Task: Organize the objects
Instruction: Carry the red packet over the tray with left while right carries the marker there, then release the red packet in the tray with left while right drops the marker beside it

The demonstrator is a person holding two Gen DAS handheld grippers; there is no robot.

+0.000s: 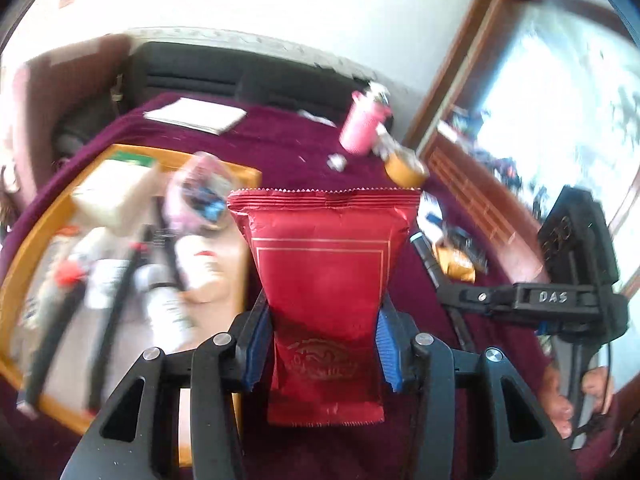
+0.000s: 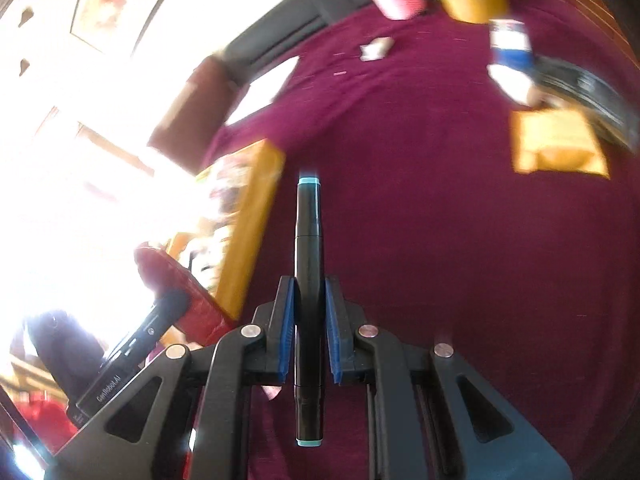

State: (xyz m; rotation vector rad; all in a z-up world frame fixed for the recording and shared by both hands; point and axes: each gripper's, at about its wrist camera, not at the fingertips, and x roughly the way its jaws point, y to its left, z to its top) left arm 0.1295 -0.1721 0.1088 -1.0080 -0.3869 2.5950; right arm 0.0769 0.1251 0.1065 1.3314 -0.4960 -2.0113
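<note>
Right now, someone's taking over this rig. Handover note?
Left gripper: jaws clamped on a red packet, held in the air.
Right gripper: jaws shut on a black marker with teal caps.
Wooden tray, on the left, already holds a box, bottles and pens, blurred.
Still loose on the maroon cloth: pink bottle, tape roll, yellow packet, a few small items.
Left: probably put both held items in the tray, then collect the rest.

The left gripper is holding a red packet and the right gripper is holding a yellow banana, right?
Not quite. The left gripper does hold the red packet, but the right gripper is clamped on a black marker with teal ends, not a banana. The right wrist view shows it standing between the blue pads.
</note>
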